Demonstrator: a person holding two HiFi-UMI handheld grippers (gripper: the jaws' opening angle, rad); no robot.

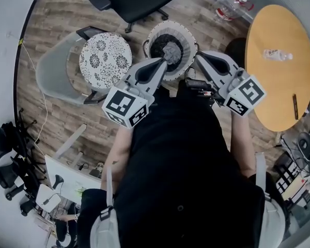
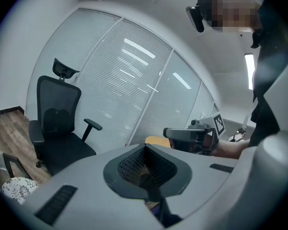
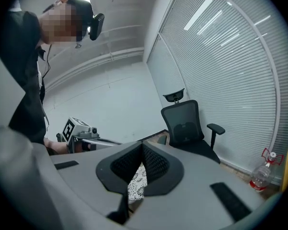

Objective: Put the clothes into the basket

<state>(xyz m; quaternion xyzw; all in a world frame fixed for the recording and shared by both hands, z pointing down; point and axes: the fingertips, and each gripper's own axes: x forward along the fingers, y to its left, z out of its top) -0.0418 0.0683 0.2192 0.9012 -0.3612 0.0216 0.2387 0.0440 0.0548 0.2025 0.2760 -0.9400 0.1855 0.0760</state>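
Wood floor (image 1: 41, 112) | clothes (image 1: 171, 50) in basket (image 1: 189, 35) | just beyond left gripper (image 1: 167, 59) fingers (image 1: 154, 70)

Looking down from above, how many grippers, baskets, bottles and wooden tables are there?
Grippers: 2, left gripper and right gripper
Baskets: 1, the basket
Bottles: 2, bottle on the table, bottle on the floor
Wooden tables: 1, the wooden table
Total: 6

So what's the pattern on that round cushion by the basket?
Round cushion: white with dark floral print, best in the head view.

No text is legible; the bottle (image 1: 275, 55) label looks too small.
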